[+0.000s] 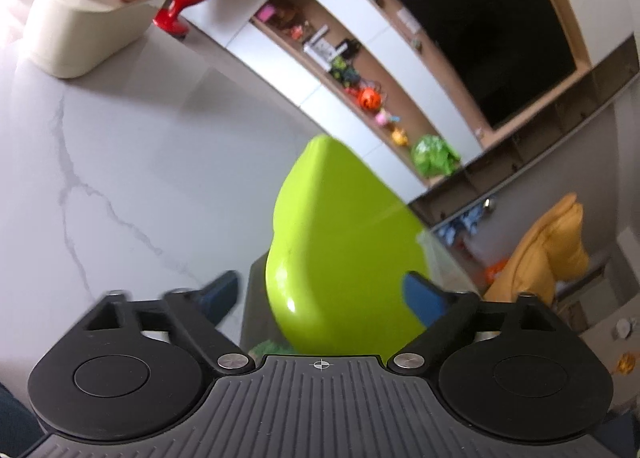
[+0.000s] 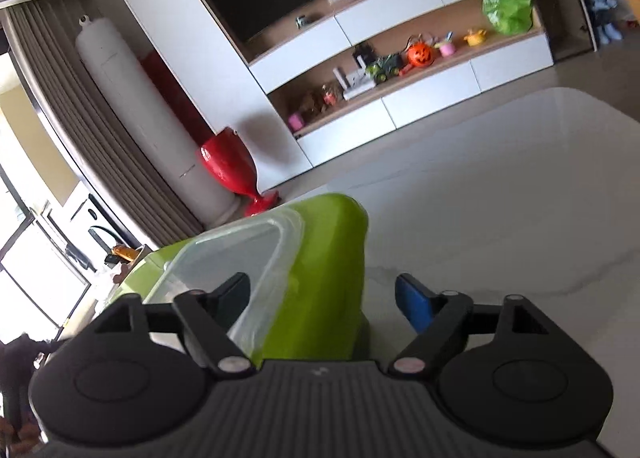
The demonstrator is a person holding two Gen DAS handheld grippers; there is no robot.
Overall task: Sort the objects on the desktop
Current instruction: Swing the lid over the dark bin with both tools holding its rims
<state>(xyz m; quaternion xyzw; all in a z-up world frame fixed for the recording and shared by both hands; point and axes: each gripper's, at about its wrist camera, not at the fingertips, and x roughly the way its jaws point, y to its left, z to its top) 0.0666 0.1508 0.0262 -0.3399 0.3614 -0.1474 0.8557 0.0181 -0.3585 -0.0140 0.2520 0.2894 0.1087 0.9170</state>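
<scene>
While a cream tissue box (image 1: 86, 23) stands far left on the marble table (image 1: 132, 161), the left gripper (image 1: 324, 298) gapes wide around a lime-green container (image 1: 336, 242), pads clear. The right gripper (image 2: 326, 298) straddles the container's clear-lidded corner (image 2: 240, 254), jaws spread, gripping nothing.

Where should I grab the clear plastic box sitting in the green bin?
Probably by its rim: the clear box sits open-topped inside the green bin, its rounded lip standing proud. Come from above, one finger inside the wall, one outside, where the right gripper stands open.
</scene>
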